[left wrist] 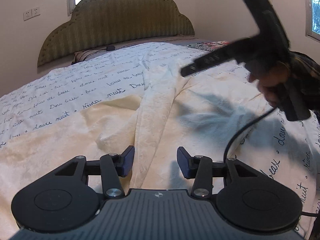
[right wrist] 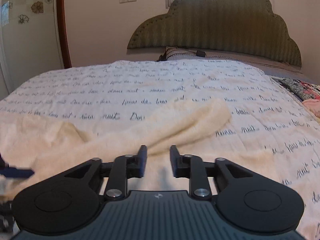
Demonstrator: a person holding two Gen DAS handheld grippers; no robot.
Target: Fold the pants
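Cream fleece pants (left wrist: 160, 120) lie spread on the bed, one leg running away toward the headboard and creased along the middle. My left gripper (left wrist: 155, 161) is open and empty, low over the pants near the front edge. In the left wrist view the right gripper (left wrist: 185, 72) hangs in the air at the right, held by a hand, seen side-on above the pants. In the right wrist view the pants (right wrist: 180, 124) stretch from lower left to a leg end at centre right. My right gripper (right wrist: 158, 160) is open and empty above them.
The bed has a white cover with script lettering (right wrist: 140, 84). A green scalloped headboard (right wrist: 220, 24) and a pillow (right wrist: 180, 53) are at the far end. Patterned cloth (right wrist: 304, 90) lies at the right edge. A black cable (left wrist: 240, 132) hangs from the right gripper.
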